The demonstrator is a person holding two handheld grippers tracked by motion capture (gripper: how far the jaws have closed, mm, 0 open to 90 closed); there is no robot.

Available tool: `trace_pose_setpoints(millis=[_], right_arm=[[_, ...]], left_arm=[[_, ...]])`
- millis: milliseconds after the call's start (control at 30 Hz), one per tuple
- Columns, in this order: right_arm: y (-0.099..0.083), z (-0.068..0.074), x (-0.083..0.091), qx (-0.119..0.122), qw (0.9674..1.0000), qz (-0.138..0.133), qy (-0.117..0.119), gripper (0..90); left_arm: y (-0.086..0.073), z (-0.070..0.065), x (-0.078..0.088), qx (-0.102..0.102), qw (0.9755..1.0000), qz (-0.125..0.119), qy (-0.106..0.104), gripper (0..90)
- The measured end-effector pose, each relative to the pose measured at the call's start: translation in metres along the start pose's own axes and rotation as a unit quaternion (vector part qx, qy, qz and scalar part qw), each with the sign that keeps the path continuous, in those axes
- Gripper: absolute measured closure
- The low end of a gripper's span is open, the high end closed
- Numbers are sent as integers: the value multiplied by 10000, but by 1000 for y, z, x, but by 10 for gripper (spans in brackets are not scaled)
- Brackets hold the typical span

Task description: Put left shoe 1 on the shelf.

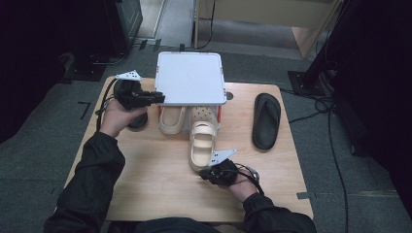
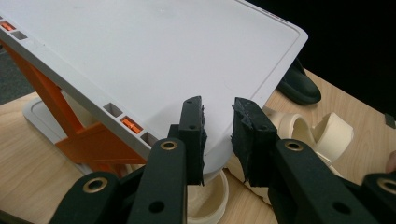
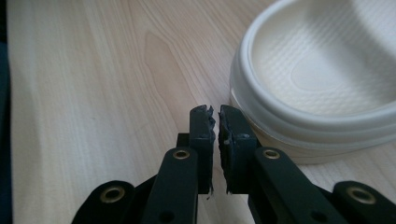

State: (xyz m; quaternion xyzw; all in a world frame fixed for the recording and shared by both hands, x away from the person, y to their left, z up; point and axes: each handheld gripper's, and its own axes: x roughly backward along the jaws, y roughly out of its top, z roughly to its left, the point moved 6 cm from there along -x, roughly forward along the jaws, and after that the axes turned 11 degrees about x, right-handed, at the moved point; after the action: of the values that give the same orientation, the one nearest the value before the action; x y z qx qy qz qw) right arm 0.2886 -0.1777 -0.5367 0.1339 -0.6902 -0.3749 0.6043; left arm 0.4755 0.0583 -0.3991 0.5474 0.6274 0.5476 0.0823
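Observation:
A white box with a flat lid on orange struts stands at the table's far middle. Two cream clogs lie toe-first under it. One clog is tucked in on the left; the other sticks well out toward me. My left gripper is at the lid's front left corner, and that corner sits between its pads. My right gripper rests low on the wood just behind the outer clog's heel. Its jaws are all but together, with nothing between them.
A black slipper lies on the right of the wooden table, also seen past the lid. A second dark object lies under my left hand. Cables trail on the floor to the right.

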Motion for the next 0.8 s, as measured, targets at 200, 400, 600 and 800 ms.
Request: trace_pose_setpoints(millis=[200,400,600,800], right_arm=[[2,-6,-5,-16,9999,-1,-126,872],[8,-8,-1,15,9992,-175,-353,871],[11,-21,9,-129,9975,-395,-567,868],[12,-21,8,-16,9975,-361,-614,871]], left_arm=[[0,0,0,-2,10000,6,14,752],[0,0,0,11,10000,28,16,773],[0,0,0,32,10000,30,3,779],[0,-1,0,26,10000,38,1,782]])
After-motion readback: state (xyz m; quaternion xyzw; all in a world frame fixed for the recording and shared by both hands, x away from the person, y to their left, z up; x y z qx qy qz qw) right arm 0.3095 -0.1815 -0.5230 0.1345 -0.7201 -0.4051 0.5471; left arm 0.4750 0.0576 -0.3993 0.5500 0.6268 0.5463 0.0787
